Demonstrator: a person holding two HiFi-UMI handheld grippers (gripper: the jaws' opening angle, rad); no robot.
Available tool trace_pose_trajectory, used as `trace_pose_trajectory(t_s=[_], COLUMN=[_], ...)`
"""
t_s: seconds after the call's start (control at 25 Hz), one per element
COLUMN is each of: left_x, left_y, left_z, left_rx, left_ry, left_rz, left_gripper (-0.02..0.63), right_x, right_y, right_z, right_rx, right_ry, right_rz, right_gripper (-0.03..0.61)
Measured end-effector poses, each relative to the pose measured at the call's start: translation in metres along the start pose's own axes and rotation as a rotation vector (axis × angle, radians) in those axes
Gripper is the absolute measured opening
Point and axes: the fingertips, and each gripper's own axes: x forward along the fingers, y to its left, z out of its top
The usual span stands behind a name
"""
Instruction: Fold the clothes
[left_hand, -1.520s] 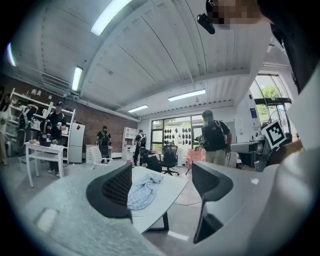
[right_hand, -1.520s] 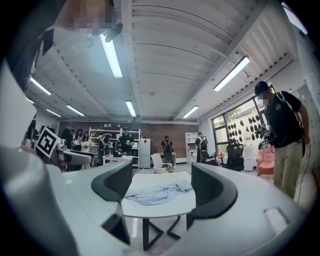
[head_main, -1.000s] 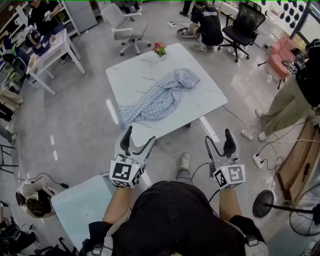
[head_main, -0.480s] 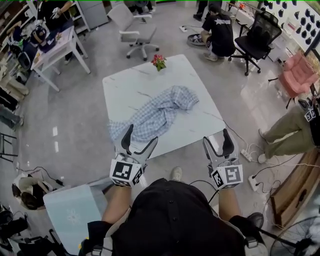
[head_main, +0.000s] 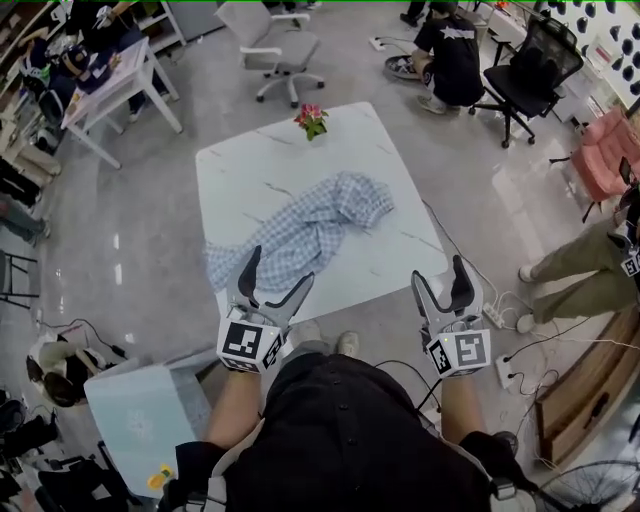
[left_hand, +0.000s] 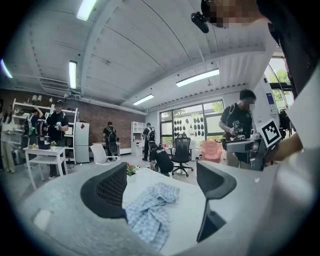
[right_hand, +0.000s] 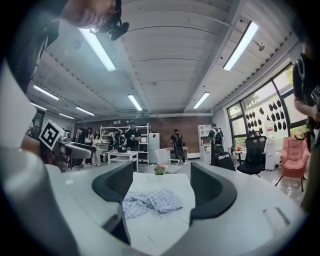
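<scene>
Evidently nothing's grabbed yet: my left gripper (head_main: 277, 270), jaws just opening wider, and right gripper (head_main: 440, 272) both gape empty at the table (head_main: 250, 160) edge. They're spread, I judge, to take the crumpled shirt (head_main: 300, 235).

Bright, even light from ceiling tubes (left_hand: 197, 77); glare streaks on floor (head_main: 118, 272); fisheye bends edges, corners vignetted dark, near foreground soft.

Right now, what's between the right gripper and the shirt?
Only bare white tabletop. The head view shows nothing lying between the right gripper and the checked shirt; the right gripper view agrees.
</scene>
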Motion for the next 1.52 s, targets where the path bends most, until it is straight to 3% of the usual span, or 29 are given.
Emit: trace_pose_trajectory(t_s=[0.24, 0.56, 0.8, 1.0, 1.24, 1.52], left_x=[0.017, 0.044, 0.065, 0.086, 0.105, 0.117], left_y=[0.027, 0.075, 0.1, 0.108, 0.114, 0.111], left_z=[-0.013, -0.039, -0.066, -0.088, -0.106, -0.112], left_rx=[-0.021, -0.028, -0.05, -0.049, -0.06, -0.054], left_ry=[0.023, 0.081, 0.142, 0.181, 0.202, 0.233], left_rz=[0.028, 0.049, 0.032, -0.026, -0.085, -0.069], left_gripper=[0.454, 0.454, 0.451, 0.448, 0.446, 0.445], right_x=[0.039, 0.103, 0.143, 0.173, 0.197, 0.208], right_y=[0.003, 0.015, 0.021, 0.028, 0.036, 0.027], right_z=[-0.018, -0.056, -0.096, -0.131, -0.182, -0.227], right_rx=[0.001, -0.038, -0.09, -0.106, -0.197, -0.258], right_ry=[0.037, 0.166, 0.269, 0.357, 0.503, 0.616], right_rz=[0.042, 0.101, 0.134, 0.152, 0.203, 0.292], right_gripper=[0.351, 0.348, 0.303, 0.291, 0.259, 0.25])
